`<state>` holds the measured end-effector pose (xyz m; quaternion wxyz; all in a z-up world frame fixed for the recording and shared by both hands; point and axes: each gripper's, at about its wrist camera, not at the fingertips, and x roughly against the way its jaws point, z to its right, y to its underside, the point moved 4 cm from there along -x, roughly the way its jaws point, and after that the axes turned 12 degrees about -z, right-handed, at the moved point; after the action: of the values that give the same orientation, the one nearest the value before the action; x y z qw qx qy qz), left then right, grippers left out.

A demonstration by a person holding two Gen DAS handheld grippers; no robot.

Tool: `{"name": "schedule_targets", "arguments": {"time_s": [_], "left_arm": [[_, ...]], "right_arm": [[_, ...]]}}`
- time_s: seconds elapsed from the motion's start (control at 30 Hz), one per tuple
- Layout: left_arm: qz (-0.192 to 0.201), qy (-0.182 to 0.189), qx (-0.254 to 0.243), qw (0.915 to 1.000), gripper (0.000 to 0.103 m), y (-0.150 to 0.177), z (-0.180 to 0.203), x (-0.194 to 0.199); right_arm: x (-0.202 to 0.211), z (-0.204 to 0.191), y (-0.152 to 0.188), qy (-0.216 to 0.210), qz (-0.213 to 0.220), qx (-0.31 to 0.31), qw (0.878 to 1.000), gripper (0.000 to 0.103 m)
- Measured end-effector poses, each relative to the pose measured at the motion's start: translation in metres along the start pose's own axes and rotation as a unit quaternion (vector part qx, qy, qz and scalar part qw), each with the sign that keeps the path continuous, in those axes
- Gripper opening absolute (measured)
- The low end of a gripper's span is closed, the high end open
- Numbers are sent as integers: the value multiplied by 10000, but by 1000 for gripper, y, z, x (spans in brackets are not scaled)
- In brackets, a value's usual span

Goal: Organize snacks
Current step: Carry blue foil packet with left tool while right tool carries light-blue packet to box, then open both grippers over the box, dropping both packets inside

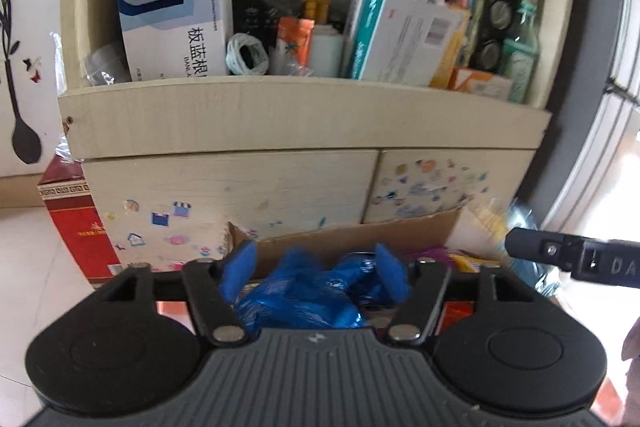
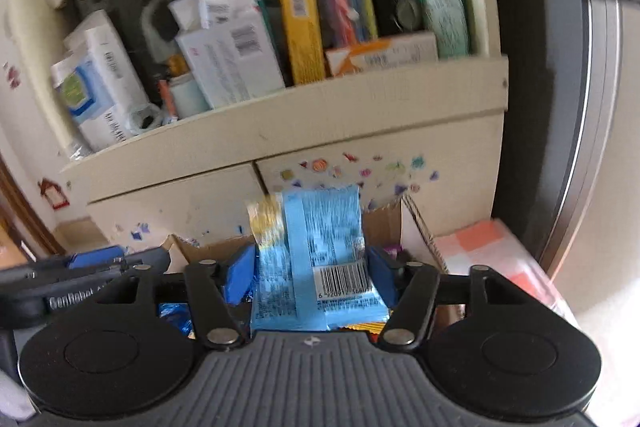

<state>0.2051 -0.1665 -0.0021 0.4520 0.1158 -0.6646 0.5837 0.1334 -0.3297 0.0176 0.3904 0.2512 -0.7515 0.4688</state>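
In the left wrist view my left gripper (image 1: 316, 271) is shut on a crumpled dark blue foil snack packet (image 1: 308, 299), held above an open cardboard box (image 1: 352, 235) on the floor. In the right wrist view my right gripper (image 2: 312, 271) is shut on a light blue snack packet (image 2: 320, 259) with a barcode, its back facing me, over the same cardboard box (image 2: 384, 223). The right gripper's black arm (image 1: 572, 255) shows at the right of the left wrist view. The left gripper shows at the left of the right wrist view (image 2: 80, 267).
A beige cabinet (image 1: 304, 123) with stickered doors stands behind the box; its open shelf (image 2: 280, 107) is crowded with medicine boxes, bottles and bags. A red box (image 1: 80, 227) stands at its left. A pink checked item (image 2: 492, 255) lies right of the box. More snacks lie inside the box.
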Motion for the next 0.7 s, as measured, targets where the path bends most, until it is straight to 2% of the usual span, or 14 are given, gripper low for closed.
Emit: {"name": "schedule_targets", "arguments": {"time_s": [0.13, 0.33, 0.6, 0.7], "left_arm": [[5, 129, -81, 9999, 87, 4, 9, 7], [33, 162, -307, 9994, 88, 13, 15, 19], [-323, 375, -330, 9982, 88, 30, 14, 19], [-347, 407, -413, 9977, 88, 35, 16, 22]], "right_arm": [[4, 1, 1, -50, -29, -127, 9999, 85], [12, 11, 5, -46, -113, -247, 9996, 88], [22, 9, 14, 136, -286, 221, 9993, 93], [24, 7, 18, 148, -330, 395, 9986, 94]]}}
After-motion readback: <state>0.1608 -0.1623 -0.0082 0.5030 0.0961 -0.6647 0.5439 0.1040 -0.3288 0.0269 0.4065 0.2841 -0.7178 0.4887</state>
